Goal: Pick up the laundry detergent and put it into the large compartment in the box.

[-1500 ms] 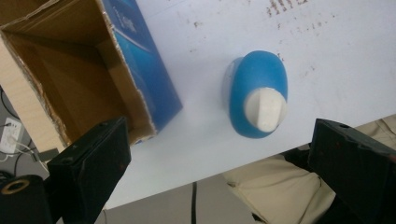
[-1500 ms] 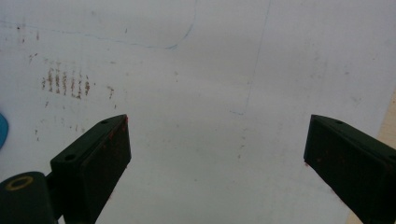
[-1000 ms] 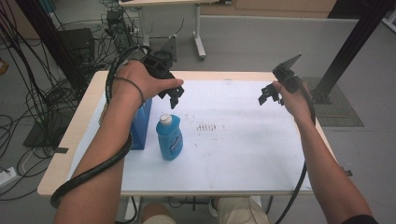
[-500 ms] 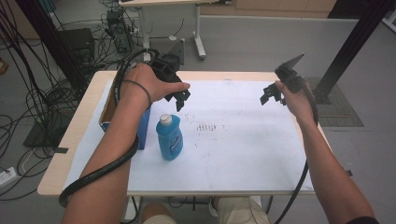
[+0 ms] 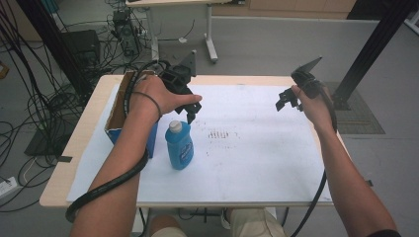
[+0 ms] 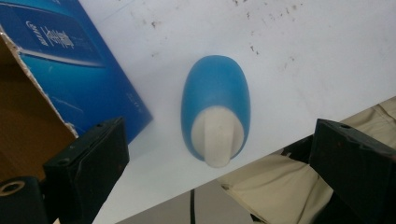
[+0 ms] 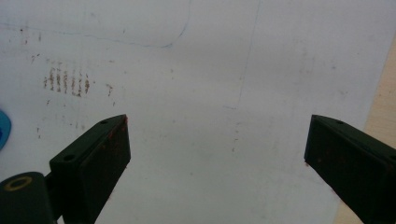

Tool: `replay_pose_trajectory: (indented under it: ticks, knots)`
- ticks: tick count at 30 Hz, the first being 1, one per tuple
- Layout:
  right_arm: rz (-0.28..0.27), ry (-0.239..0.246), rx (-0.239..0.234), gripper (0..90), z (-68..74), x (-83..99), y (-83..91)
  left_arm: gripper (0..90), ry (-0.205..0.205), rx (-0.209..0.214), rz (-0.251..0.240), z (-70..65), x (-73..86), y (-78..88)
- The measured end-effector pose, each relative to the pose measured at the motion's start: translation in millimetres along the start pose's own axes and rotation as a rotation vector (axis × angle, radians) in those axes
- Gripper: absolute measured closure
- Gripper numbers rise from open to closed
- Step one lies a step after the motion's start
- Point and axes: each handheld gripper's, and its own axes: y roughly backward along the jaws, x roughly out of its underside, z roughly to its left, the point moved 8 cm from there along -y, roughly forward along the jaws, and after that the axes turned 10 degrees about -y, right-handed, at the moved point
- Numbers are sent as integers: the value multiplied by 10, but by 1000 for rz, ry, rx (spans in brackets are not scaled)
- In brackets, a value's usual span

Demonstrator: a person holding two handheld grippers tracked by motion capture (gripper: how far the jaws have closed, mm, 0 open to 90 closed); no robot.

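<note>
**newbie:** Your left gripper (image 5: 191,109) is hanging right above the blue bottle (image 5: 179,145) with the jaws spread wide and nothing between them. What now, just drop and squeeze?

**oldhand:** Pretty much, but line it up first. The bottle stands upright on the white sheet (image 5: 257,148), near the table's left side, just beside the open blue box (image 5: 121,116). In the left gripper view you're looking almost straight down on its white cap (image 6: 218,140), and it sits about midway between your jaws, so you're close. I'd come straight down and close on the neck or the upper body, not the cap alone, since I reckon that would slip or tip it.

**newbie:** And the box?

**oldhand:** Watch your jaw on that side, it's the one nearest the box wall. Nudge away a touch if it crowds you.

**newbie:** Right hand?

**oldhand:** Your right gripper (image 5: 289,100) is wide open too, holding nothing, well apart over bare sheet. Leave it parked there.
</note>
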Motion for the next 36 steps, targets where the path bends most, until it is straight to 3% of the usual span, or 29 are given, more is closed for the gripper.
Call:
replay_pose_trajectory:
  ticks: [36]
  knots:
    - [-1,-3,7,69,-26,35,-22,54,-44,28,45,-29,-23,-727]
